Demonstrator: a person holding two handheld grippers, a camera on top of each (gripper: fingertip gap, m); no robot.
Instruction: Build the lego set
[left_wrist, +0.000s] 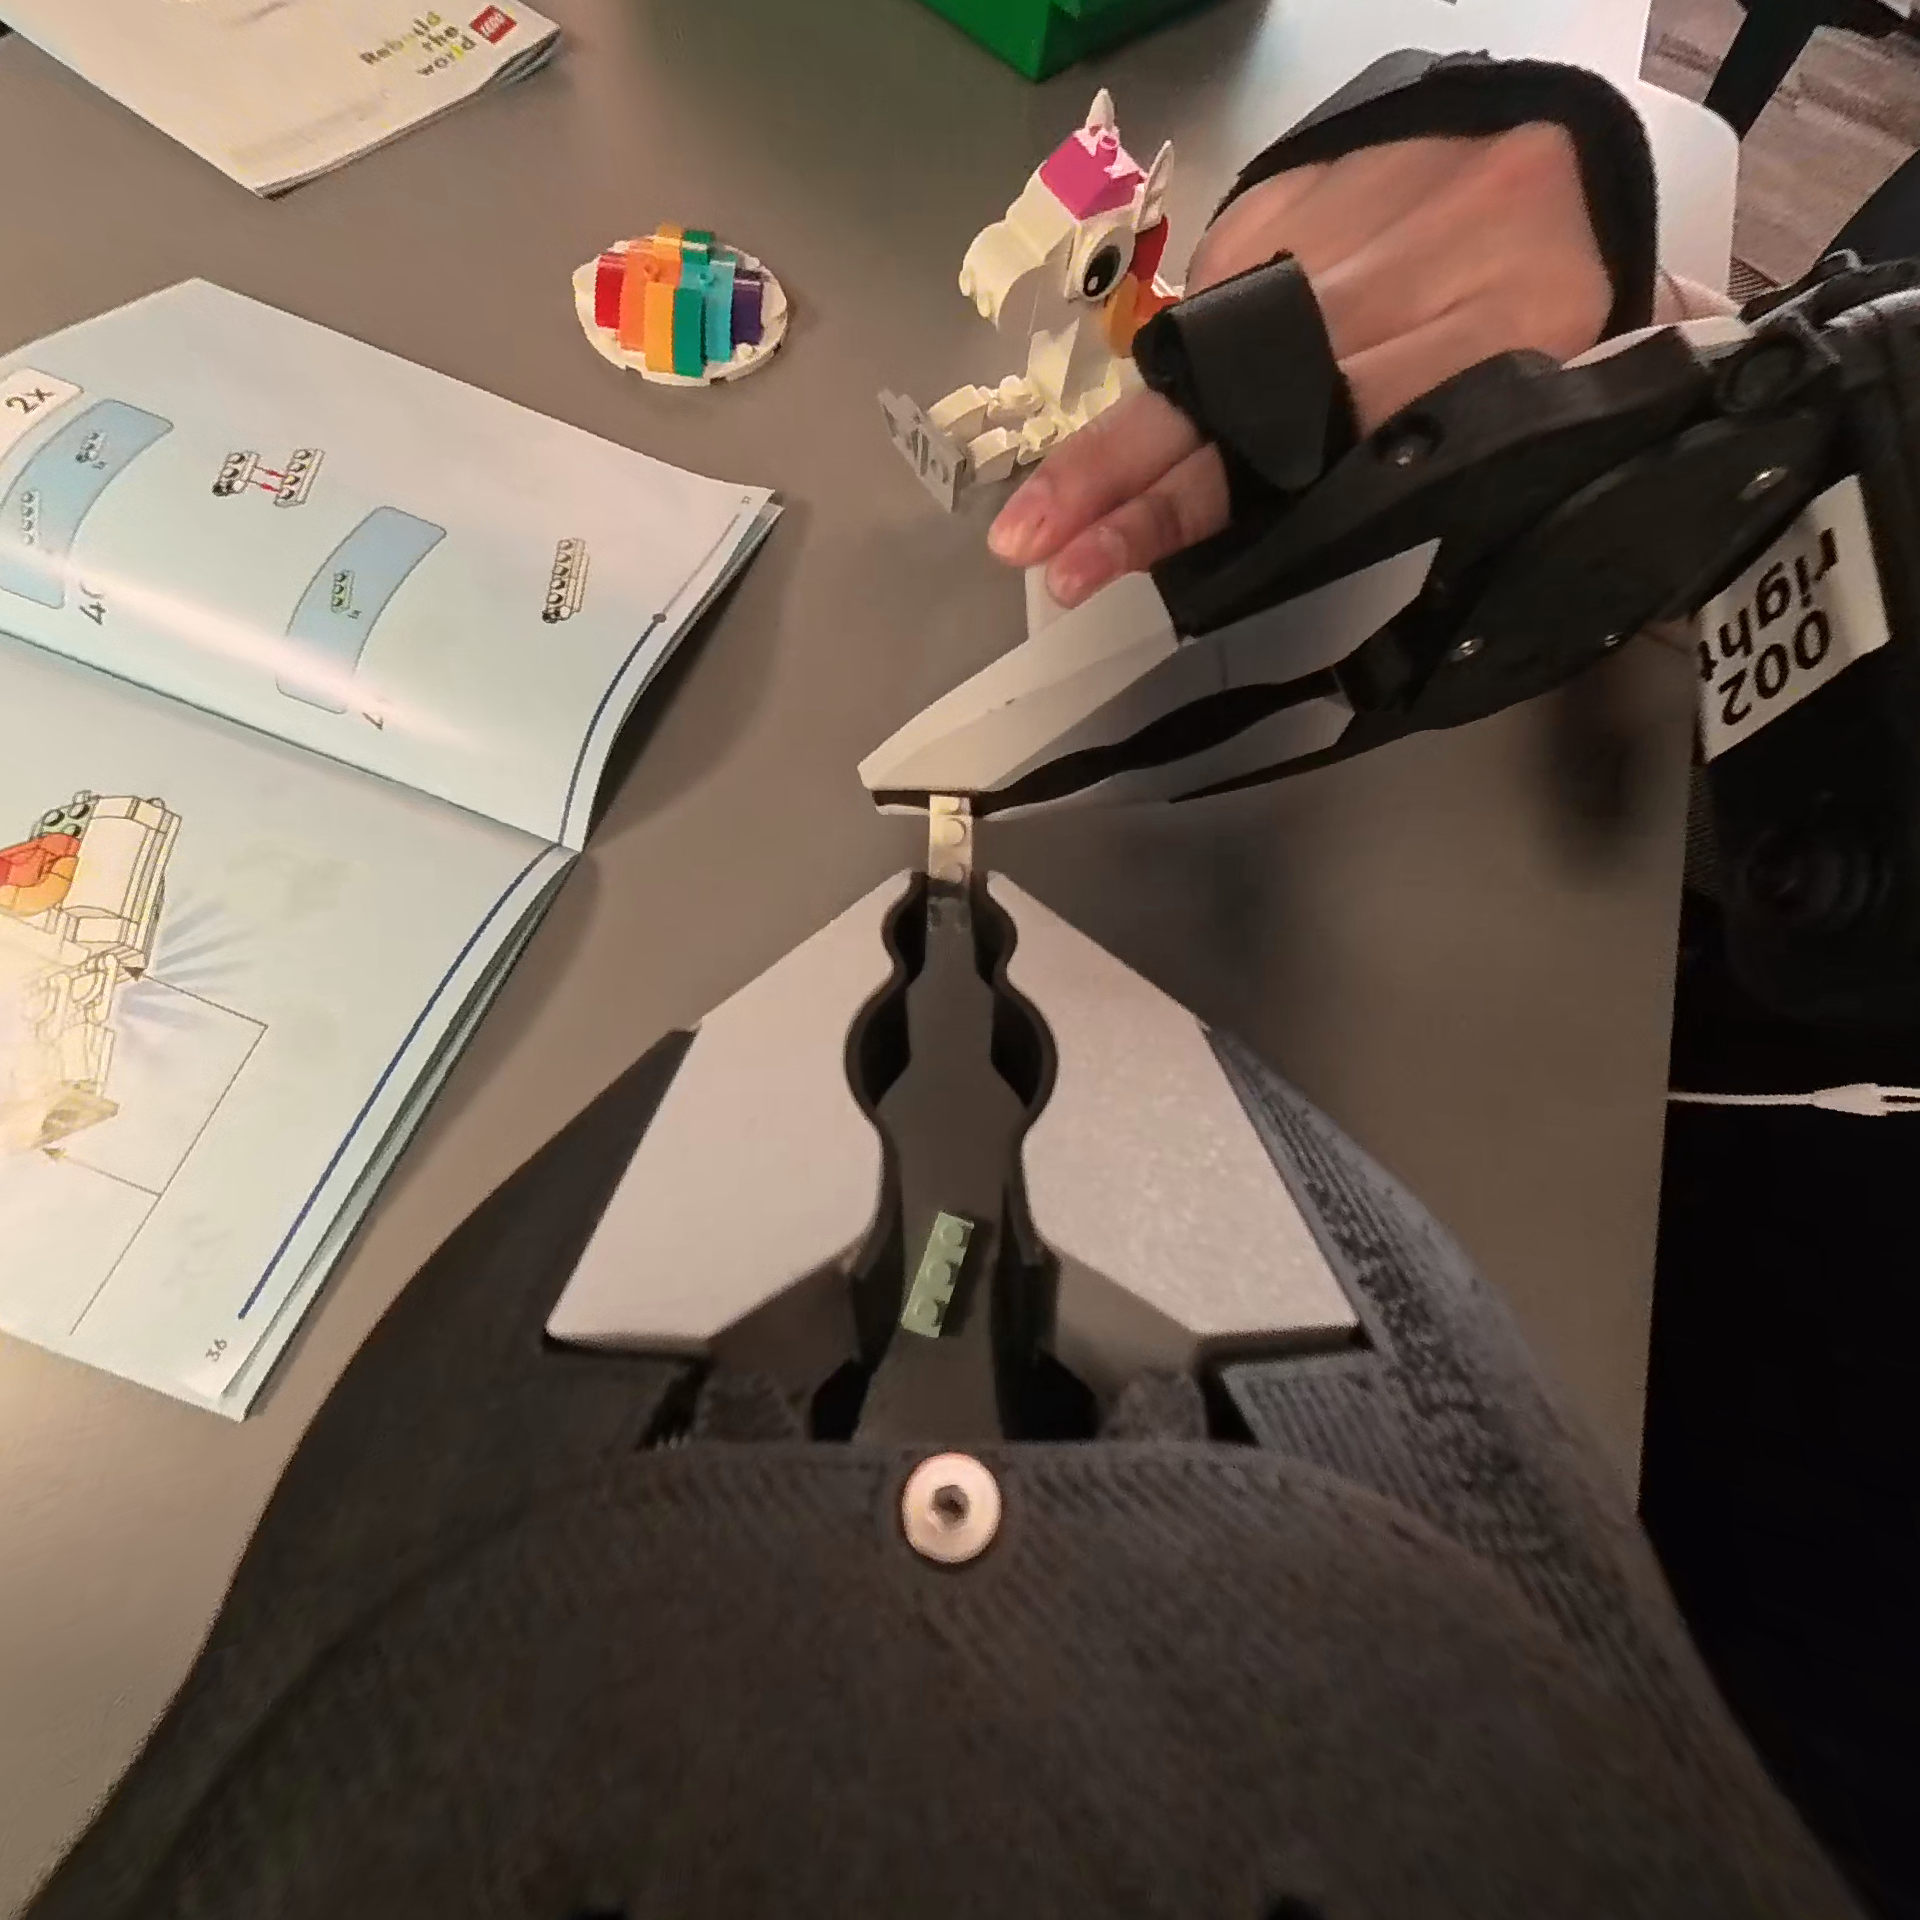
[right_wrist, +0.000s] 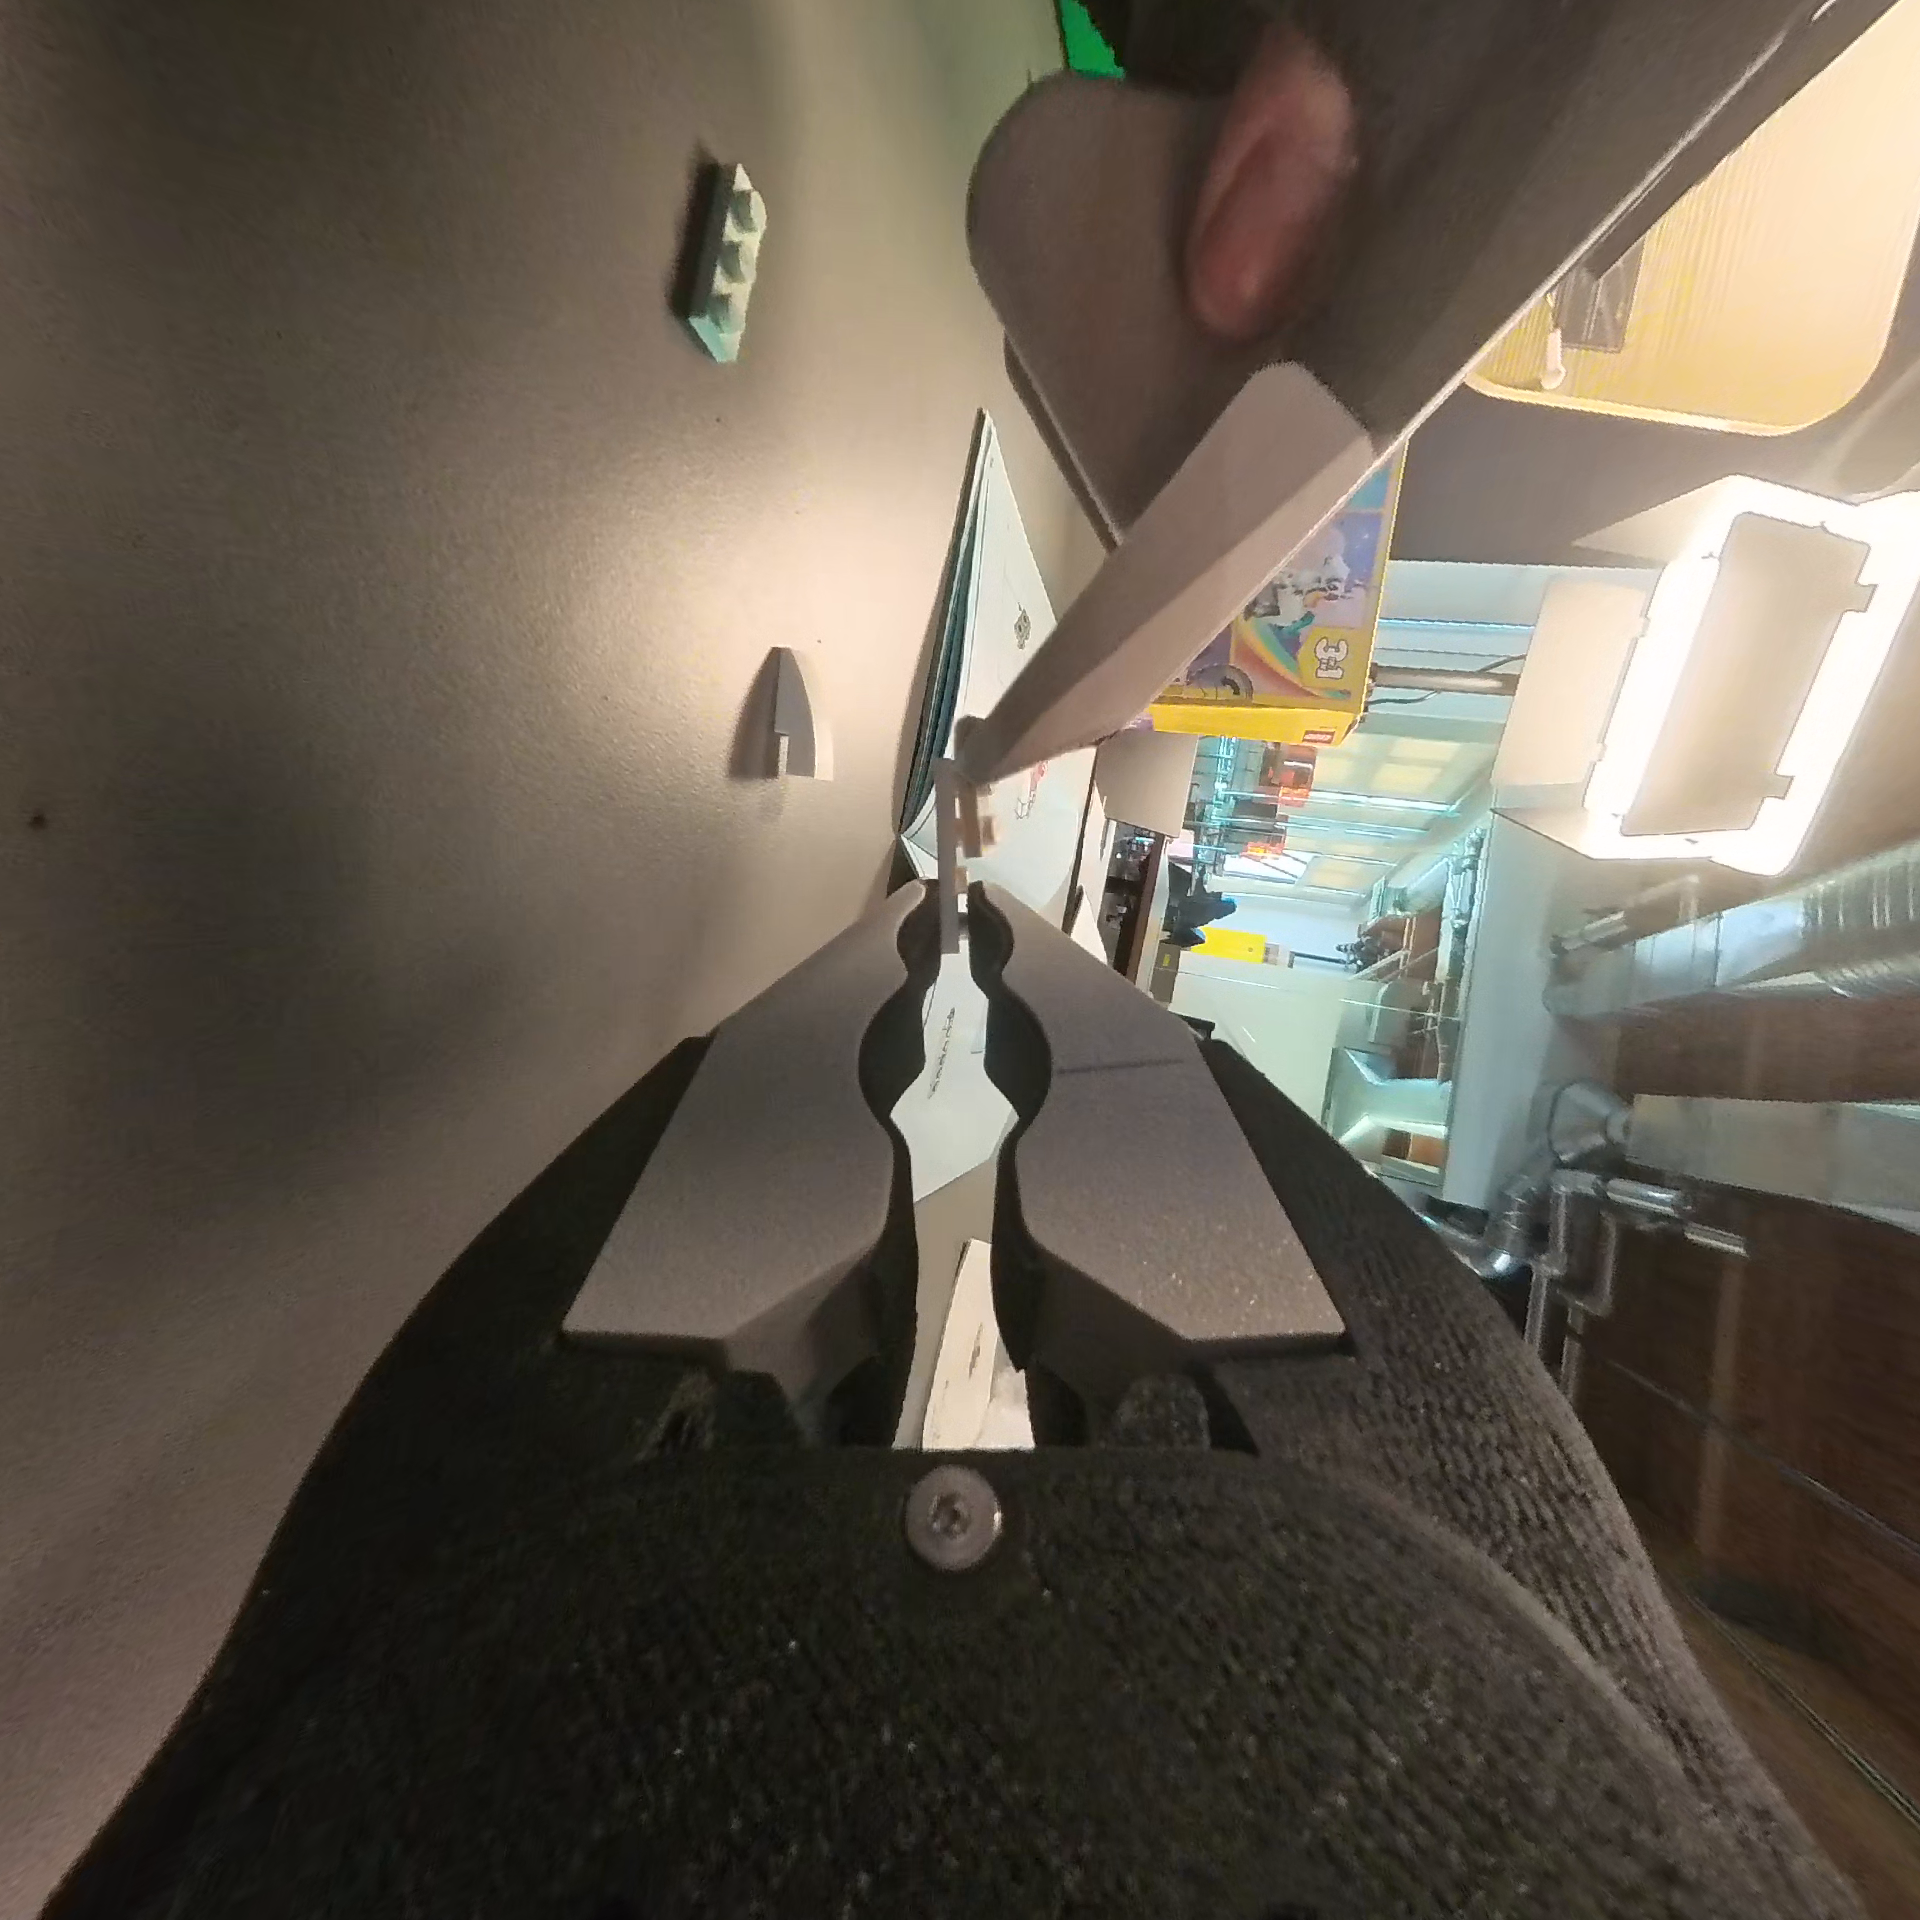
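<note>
My left gripper and my right gripper meet tip to tip above the grey table. Both are shut on a small white studded plate, one at each end. I cannot tell whether it is one piece or two pressed together. In the right wrist view the right gripper holds the plate from below, and the left gripper comes in from the upper right. A white unicorn model stands behind, partly hidden by a hand.
A pale green plate lies on the table under the left fingers, and also shows in the right wrist view. A white wedge piece lies nearby. A rainbow build, an open instruction booklet, a second booklet and a yellow box surround the spot. My two grippers' fingertips are within a few centimetres of each other. Left tips and right tips are each some 20 centimetres from the rainbow build.
</note>
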